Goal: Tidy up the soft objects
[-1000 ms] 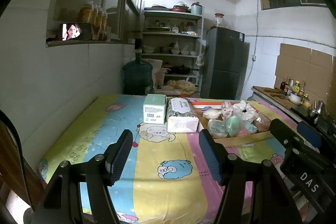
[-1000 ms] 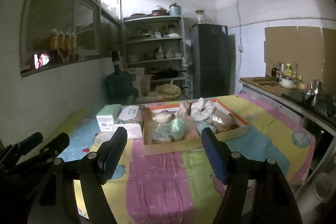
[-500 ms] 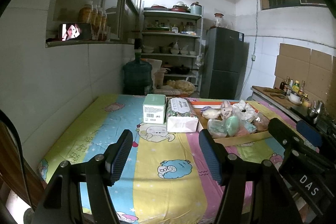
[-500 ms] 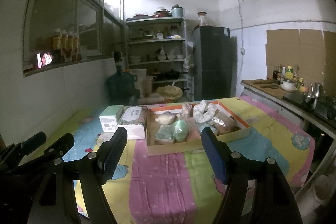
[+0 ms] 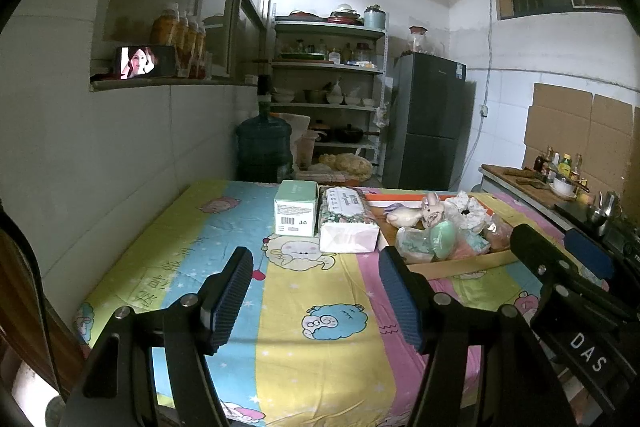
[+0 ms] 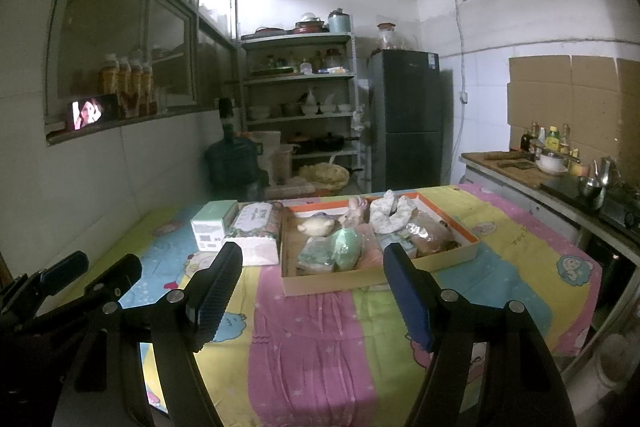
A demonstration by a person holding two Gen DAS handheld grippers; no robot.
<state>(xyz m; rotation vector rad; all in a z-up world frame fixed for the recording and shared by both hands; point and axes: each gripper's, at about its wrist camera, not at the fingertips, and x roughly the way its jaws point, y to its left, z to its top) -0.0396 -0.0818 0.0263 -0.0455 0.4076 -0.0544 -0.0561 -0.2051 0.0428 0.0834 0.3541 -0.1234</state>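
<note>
Both the left tool (image 5: 316,291) and the right tool (image 6: 312,291) hang spread wide and empty above the cloth-covered bench (image 6: 320,343). The soft objects (image 6: 344,243) lie heaped in a shallow cardboard tray (image 6: 332,285) near the bench's far side, just beside a tissue pack (image 6: 256,231) and a green box (image 6: 210,229)

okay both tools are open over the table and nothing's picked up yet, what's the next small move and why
Probably ease the right tool forward and down toward the green soft toy at the near side of the cardboard tray. Both tools are open and empty, and that toy lies nearest, roughly ahead of the right one.
</note>
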